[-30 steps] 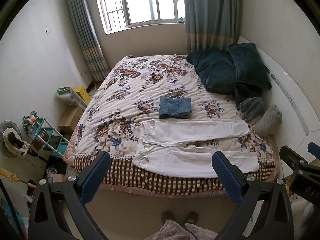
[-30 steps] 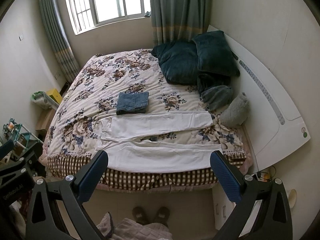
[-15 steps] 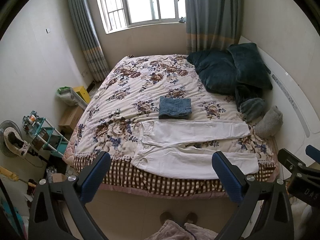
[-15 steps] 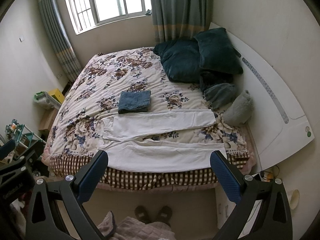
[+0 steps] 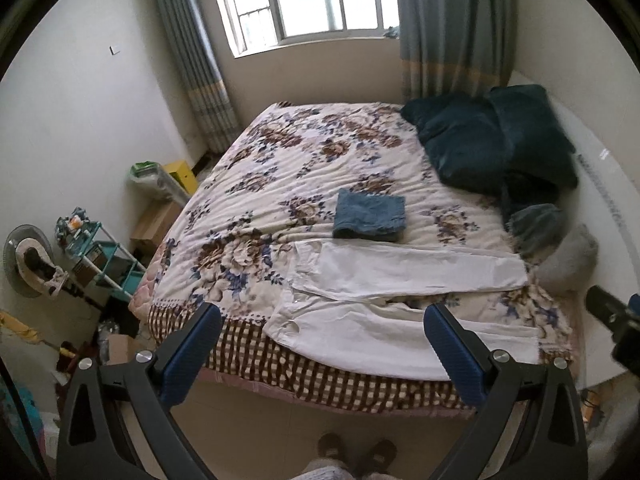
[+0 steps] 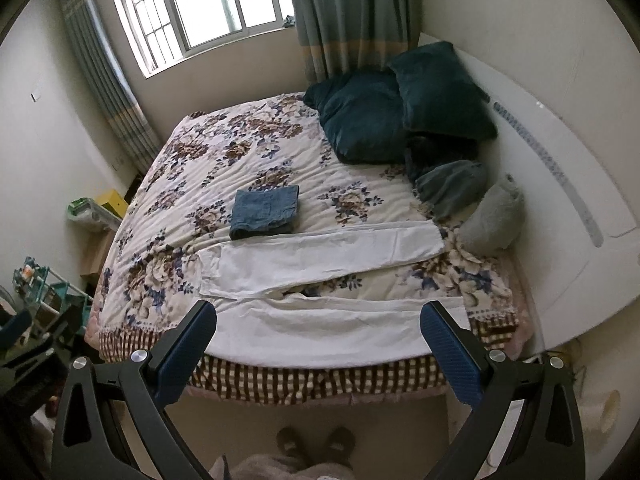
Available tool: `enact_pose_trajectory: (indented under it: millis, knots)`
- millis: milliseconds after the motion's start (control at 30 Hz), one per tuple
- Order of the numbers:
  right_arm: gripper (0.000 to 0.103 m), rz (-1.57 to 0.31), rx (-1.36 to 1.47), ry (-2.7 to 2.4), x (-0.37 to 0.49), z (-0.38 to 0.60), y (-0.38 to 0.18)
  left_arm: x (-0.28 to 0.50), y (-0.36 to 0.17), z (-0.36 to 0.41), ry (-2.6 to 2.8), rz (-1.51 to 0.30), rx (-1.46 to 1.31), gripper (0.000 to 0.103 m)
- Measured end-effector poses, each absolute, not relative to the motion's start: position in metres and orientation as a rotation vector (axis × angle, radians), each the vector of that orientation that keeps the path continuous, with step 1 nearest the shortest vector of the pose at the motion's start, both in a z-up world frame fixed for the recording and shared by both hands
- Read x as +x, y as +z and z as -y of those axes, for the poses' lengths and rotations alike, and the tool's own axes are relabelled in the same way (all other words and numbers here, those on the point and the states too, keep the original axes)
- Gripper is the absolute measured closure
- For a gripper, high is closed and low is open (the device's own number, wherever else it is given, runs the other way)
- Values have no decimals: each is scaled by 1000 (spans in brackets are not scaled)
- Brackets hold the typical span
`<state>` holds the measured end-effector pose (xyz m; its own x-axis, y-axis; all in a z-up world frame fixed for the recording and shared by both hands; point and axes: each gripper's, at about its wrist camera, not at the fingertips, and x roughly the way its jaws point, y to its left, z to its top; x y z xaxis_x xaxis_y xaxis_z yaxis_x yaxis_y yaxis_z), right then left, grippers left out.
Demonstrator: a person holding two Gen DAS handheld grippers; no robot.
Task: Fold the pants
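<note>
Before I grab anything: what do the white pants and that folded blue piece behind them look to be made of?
White pants: a thin, matte woven cloth, likely cotton; they lie flat with soft creases and no sheen. Folded blue piece: looks like denim, going by the mottled faded blue and a thick, stiff folded edge. Both tongs, left and right, are open and clear of the cloth.

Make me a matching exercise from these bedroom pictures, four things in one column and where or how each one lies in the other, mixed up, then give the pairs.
1. white pants
2. folded jeans
3. dark teal pillows
4. left gripper

A. piled by the headboard
B. open, holding nothing
C. spread flat along the near edge of the bed
D. square stack, mid-bed, just beyond the pants

Pairs: 1-C, 2-D, 3-A, 4-B
</note>
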<state>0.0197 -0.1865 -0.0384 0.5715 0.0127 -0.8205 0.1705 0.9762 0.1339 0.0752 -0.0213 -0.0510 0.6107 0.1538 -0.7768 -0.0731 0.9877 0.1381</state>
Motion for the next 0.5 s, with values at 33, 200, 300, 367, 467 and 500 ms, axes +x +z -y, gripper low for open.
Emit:
enact_pose_trajectory:
  millis: [33,200,300,367,467,500]
  knots:
    - [0,-968,206,-100,25,190,-46,81,-59,25,139,-913,104,0]
    - [0,-1050,272,-125,83,211,-107,130,-105,31,176,-970,153,0]
    - [0,-1092,263,-155,119,220,-145,170,-139,35,176,-1013,188,0]
    - [0,-1120,252,-174,145,225,-174,198,-163,39,168,-1044,216,0]
    - [0,-1198,230,-179,202,228,-231,256,-211,50,107,-1087,304,0]
    - [0,-1225,219,-177,220,228,-249,271,-224,55,85,-1102,337,0]
